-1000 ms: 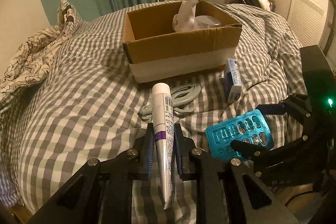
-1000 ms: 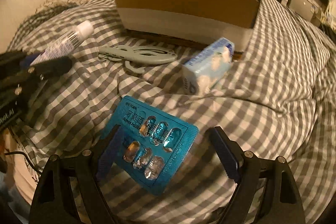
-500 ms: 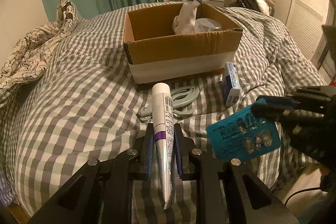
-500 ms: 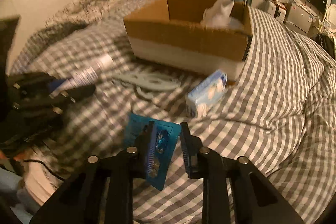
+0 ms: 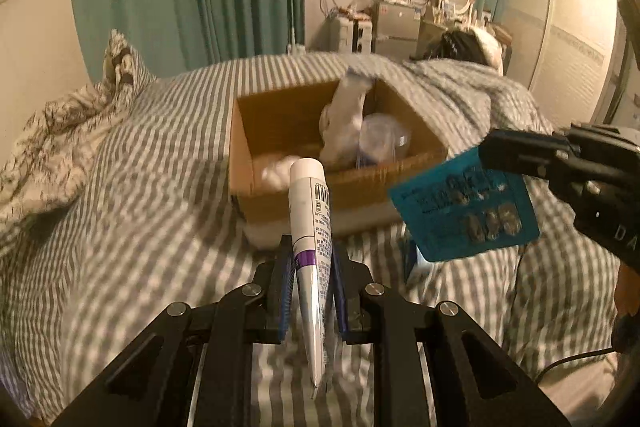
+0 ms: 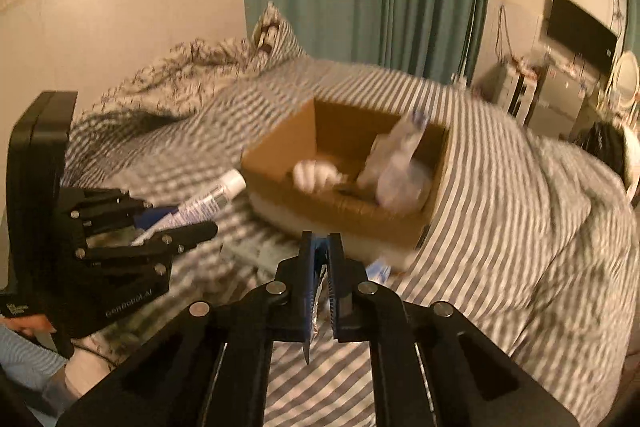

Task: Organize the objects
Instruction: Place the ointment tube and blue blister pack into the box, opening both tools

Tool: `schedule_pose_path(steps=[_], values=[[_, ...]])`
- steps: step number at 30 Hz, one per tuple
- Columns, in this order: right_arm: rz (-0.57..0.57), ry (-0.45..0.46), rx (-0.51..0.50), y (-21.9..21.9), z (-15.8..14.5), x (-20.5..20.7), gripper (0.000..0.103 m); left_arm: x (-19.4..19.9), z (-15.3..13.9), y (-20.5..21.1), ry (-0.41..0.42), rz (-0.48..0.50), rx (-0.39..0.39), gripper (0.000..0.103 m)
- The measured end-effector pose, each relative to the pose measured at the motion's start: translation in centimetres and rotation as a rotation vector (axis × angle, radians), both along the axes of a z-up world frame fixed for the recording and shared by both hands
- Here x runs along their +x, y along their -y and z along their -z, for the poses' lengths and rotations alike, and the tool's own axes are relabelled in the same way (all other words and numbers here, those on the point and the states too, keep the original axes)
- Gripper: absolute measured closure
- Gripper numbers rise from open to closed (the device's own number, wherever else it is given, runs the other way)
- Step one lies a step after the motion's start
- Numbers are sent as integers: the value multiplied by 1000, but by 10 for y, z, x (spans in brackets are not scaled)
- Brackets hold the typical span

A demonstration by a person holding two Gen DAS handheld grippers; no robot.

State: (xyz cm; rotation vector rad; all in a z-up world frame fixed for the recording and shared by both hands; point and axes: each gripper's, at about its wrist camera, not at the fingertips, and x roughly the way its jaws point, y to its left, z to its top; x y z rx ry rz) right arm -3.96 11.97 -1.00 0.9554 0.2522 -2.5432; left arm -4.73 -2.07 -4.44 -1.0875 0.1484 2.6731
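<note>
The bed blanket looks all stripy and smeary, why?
Motion blur: in the left wrist view the checked blanket smears into stripes while the held tube stays sharp; in the right wrist view the cardboard box blurs too. Dim, yellowish lighting in both.

You hold two grippers, left gripper [image 5: 310, 263] and right gripper [image 6: 320, 267], above a checked bed. One tube [image 5: 309, 215], one blister pack [image 5: 464, 211] and one small blue-and-white box [image 5: 414, 259] sit near one cardboard box [image 5: 280, 187], which contains one white bag [image 5: 344, 123] and one clear container [image 5: 382, 139].
</note>
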Motion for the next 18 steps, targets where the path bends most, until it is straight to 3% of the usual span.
schedule_pose_path(steps=[6, 10, 14, 18], values=[[20, -124, -12, -4, -49, -31, 98, -43, -44, -7, -91, -3, 16, 86], [35, -157, -38, -7, -68, -62, 97, -78, -60, -11, -118, -10, 19, 86], [37, -134, -58, -5, -65, -95, 98, -113, -50, -15, -91, -18, 11, 86], [44, -62, -92, -6, -38, -134, 97, -138, -24, -17, -32, -21, -12, 85]])
